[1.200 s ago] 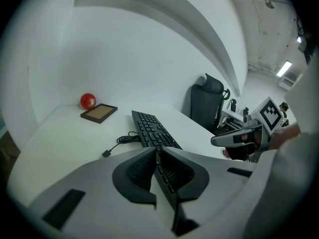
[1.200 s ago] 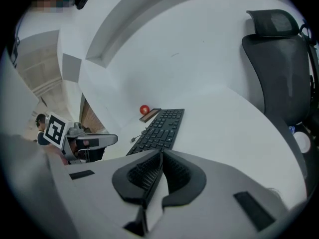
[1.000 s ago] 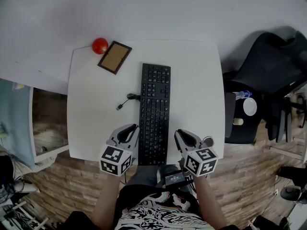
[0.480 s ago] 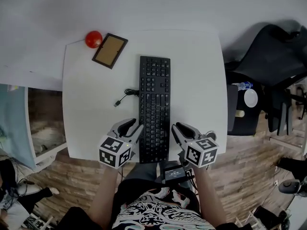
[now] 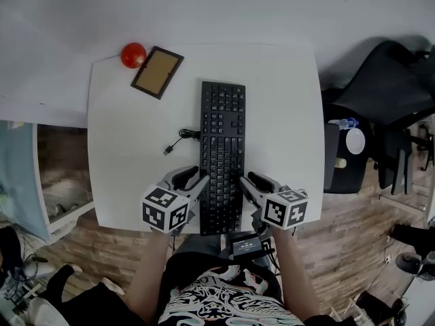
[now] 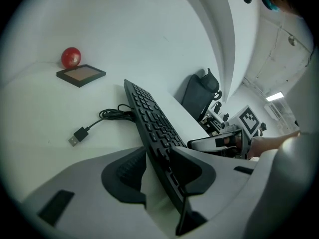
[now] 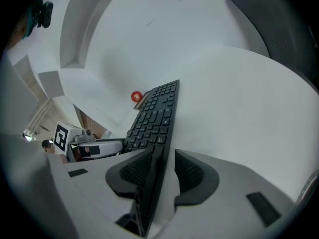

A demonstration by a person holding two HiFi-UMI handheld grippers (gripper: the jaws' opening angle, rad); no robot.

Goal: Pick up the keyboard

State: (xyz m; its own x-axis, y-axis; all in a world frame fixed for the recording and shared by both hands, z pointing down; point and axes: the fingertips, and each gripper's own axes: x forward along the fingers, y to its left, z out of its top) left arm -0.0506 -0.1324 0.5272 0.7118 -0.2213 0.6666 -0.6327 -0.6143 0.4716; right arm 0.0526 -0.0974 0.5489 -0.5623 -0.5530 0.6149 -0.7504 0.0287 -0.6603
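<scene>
1. Left gripper (image 5: pixel 194 180): jaws opening, spread across the near left edge of the black keyboard (image 5: pixel 221 148), not clamping it.
2. Right gripper (image 5: pixel 253 182): jaws opening, straddling the near right edge.
3. The keyboard lies lengthwise mid-way across the white table (image 5: pixel 136 182), its USB cable (image 5: pixel 178 141) curled to the left.
4. A picture frame (image 5: pixel 158 71) and a red fruit (image 5: pixel 133 55) sit at the far left corner.

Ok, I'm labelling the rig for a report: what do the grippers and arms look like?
The left gripper and right gripper are pale grey plastic, each with a cube of black-and-white square markers and a claw with dark ribbed pads. The forearms are bare below a black-and-white patterned shirt. Both claws are opening, the keyboard between them.
</scene>
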